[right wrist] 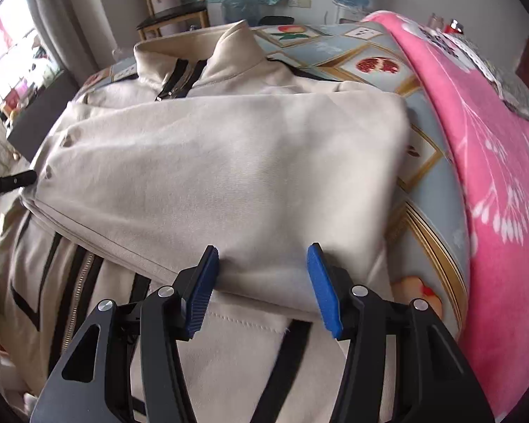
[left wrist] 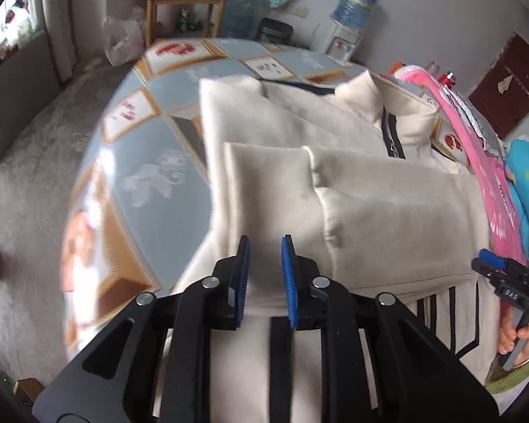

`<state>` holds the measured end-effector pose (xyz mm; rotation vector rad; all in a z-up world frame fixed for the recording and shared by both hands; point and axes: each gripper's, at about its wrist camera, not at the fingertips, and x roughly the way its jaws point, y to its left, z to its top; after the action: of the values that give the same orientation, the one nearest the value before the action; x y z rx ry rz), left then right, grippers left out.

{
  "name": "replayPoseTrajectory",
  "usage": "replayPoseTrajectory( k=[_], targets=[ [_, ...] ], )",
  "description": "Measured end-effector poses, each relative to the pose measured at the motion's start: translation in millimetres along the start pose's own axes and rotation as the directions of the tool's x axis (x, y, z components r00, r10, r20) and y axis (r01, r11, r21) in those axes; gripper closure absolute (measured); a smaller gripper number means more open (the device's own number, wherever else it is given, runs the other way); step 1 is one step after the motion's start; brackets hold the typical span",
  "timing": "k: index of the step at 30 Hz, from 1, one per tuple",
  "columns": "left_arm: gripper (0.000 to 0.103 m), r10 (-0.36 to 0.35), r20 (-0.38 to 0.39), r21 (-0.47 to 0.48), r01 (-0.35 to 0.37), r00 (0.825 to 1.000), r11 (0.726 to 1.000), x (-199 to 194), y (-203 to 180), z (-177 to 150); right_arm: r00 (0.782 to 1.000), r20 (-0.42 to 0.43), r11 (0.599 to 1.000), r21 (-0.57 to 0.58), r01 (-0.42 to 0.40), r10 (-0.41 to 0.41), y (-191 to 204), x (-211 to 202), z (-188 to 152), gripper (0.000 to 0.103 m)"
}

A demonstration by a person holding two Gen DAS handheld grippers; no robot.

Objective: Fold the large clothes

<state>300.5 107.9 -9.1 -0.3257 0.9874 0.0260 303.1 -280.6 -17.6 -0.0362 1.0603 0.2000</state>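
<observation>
Left wrist view is showing the cream jacket lying on the patterned table, both sleeves folded across the front to narrow it. The left gripper is sitting narrowly parted, pinching nothing. The right gripper is hovering half-open over the sleeve, probably lining up a grab.

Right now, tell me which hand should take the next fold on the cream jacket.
Probably right. The right gripper stands open over the folded sleeve edge. The left gripper, narrower, sits over the jacket with no edge between its fingers.
</observation>
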Motion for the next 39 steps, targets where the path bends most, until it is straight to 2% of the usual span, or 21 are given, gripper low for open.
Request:
replayPoseTrajectory(
  k=[3, 6, 7, 9, 14, 17, 19, 23, 27, 29, 32, 37, 39],
  targets=[
    [0.072, 0.008, 0.044, -0.001, -0.008, 0.999, 1.000, -34, 12, -11, 1.000, 0.021, 0.999, 0.032, -0.011, 0.010, -6, -18, -9, 0.050],
    [0.063, 0.030, 0.088, -0.019, -0.028, 0.996, 0.999, -71, 31, -38, 0.997, 0.049, 0.995, 0.078, -0.065, 0.062, -14, -37, -25, 0.043],
    [0.062, 0.038, 0.092, -0.030, -0.035, 0.995, 0.999, -79, 37, -49, 0.995, 0.056, 0.992, 0.096, -0.085, 0.080, -17, -42, -31, 0.039],
    [0.062, 0.038, 0.078, -0.060, -0.034, 0.996, 0.998, -91, 50, -75, 0.993, 0.063, 0.987, 0.127, -0.104, 0.096, -22, -53, -48, 0.037],
    [0.062, 0.029, 0.042, -0.109, -0.024, 0.999, 0.994, -107, 66, -131, 0.998, 0.030, 0.986, 0.155, -0.059, 0.055, -26, -71, -90, 0.034],
    [0.056, 0.013, 0.048, -0.124, -0.007, 0.999, 0.992, -115, 69, -157, 1.000, 0.010, 0.983, 0.185, -0.022, 0.021, -33, -81, -116, 0.031],
    [0.056, -0.009, 0.038, -0.125, 0.013, 0.999, 0.992, -116, 68, -172, 1.000, 0.006, 0.976, 0.217, -0.014, 0.013, -40, -85, -132, 0.025],
    [0.056, -0.003, 0.004, -0.104, 0.003, 1.000, 0.995, -109, 61, -193, 0.999, -0.023, 0.963, 0.270, -0.018, 0.026, -48, -81, -158, 0.024],
    [0.056, 0.020, 0.036, -0.076, -0.018, 0.999, 0.997, -114, 53, -209, 0.999, -0.016, 0.961, 0.277, -0.028, 0.033, -44, -86, -179, 0.024],
    [0.056, -0.008, 0.045, -0.081, 0.012, 0.999, 0.997, -117, 51, -216, 0.999, -0.017, 0.961, 0.274, -0.042, 0.049, -41, -89, -186, 0.024],
    [0.056, -0.096, 0.049, -0.107, 0.101, 0.994, 0.989, -116, 49, -224, 0.996, -0.017, 0.956, 0.284, -0.078, 0.086, -39, -93, -199, 0.024],
    [0.059, -0.107, 0.093, -0.132, 0.119, 0.990, 0.984, -114, 49, -230, 0.993, -0.001, 0.952, 0.286, -0.111, 0.116, -36, -99, -217, 0.024],
    [0.068, -0.105, 0.099, -0.149, 0.119, 0.990, 0.982, -115, 51, -232, 0.991, 0.003, 0.946, 0.298, -0.129, 0.134, -37, -101, -221, 0.024]
  ],
)
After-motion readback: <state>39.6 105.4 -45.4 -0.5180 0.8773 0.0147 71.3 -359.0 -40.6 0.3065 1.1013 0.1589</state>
